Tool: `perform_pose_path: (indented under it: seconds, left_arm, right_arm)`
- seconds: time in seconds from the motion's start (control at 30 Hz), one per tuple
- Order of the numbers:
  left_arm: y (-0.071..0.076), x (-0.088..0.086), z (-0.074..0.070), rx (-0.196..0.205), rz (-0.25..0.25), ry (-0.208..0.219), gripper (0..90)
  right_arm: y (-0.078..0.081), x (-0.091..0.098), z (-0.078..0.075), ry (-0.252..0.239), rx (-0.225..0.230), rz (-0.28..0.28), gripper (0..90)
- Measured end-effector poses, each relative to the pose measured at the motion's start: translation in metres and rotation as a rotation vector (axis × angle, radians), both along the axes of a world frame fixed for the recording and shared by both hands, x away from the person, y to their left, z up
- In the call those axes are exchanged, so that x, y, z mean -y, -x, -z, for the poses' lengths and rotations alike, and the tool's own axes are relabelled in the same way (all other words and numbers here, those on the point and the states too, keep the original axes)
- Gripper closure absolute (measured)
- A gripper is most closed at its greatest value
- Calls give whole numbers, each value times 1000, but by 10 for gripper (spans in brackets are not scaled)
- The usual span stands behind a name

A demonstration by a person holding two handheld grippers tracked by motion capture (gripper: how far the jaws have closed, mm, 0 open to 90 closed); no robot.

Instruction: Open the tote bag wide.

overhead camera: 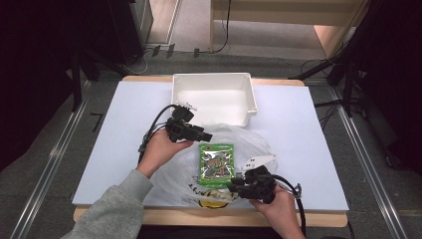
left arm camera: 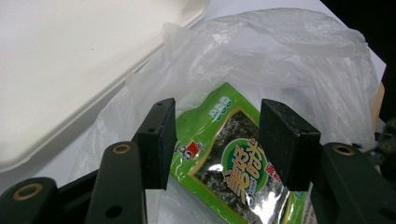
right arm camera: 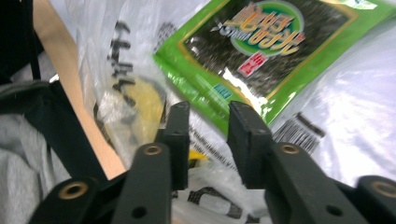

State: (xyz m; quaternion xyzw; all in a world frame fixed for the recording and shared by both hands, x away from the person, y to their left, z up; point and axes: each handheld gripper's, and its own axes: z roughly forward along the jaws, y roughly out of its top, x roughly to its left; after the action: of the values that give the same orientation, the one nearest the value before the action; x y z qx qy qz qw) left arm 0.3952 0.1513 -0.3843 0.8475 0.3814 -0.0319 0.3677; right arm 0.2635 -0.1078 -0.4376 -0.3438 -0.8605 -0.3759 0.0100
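My left hand-held gripper (left arm camera: 212, 140) hangs above the far end of the green seaweed packet (left arm camera: 233, 158), its jaws spread wide with nothing pinched; the packet's top edge only shows in the gap below them. My right hand-held gripper (right arm camera: 209, 140) hovers just off the packet's near edge, its jaws parted by a narrower gap and gripping nothing, with the printed plastic under them. In the high view my left hand-held gripper (overhead camera: 191, 132) sits at the packet's upper left and my right hand-held gripper (overhead camera: 244, 185) at its lower right, close to the tabletop's near edge. The packet (overhead camera: 216, 164) lies flat, face up, on a crumpled clear plastic bag (overhead camera: 249, 144) spread over the white tabletop (overhead camera: 308, 149). The bag carries black lettering and a yellow mark (right arm camera: 142, 100) near my right hand-held gripper. Beyond the bag, touching its far edge, stands an empty white bin (overhead camera: 214, 79) at the back of the tabletop. My grey sleeve (overhead camera: 112, 211) comes in from the lower left.
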Motion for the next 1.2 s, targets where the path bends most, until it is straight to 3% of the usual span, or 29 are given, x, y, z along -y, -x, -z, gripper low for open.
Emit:
perform_pose_path:
  seconds: [0.27, 0.57, 0.67, 0.93, 1.2]
  left_arm:
    - [15, -6, -5, -3, 14, 5, 458]
    - [29, -10, -1, -13, 18, 6, 440]
    - [34, -12, 0, -15, 14, 15, 438]
    - [46, -16, 5, -7, 18, 17, 429]
    - [58, -22, 13, 13, 29, 15, 407]
  right_arm:
    - [-9, 4, -9, -24, 26, 50, 603]
    - [-29, 9, -19, -32, 26, 79, 553]
    - [-38, 8, -20, -35, 7, 91, 528]
    - [-56, 3, -22, -40, 8, 96, 492]
    - [-69, -2, -20, -66, 7, 64, 478]
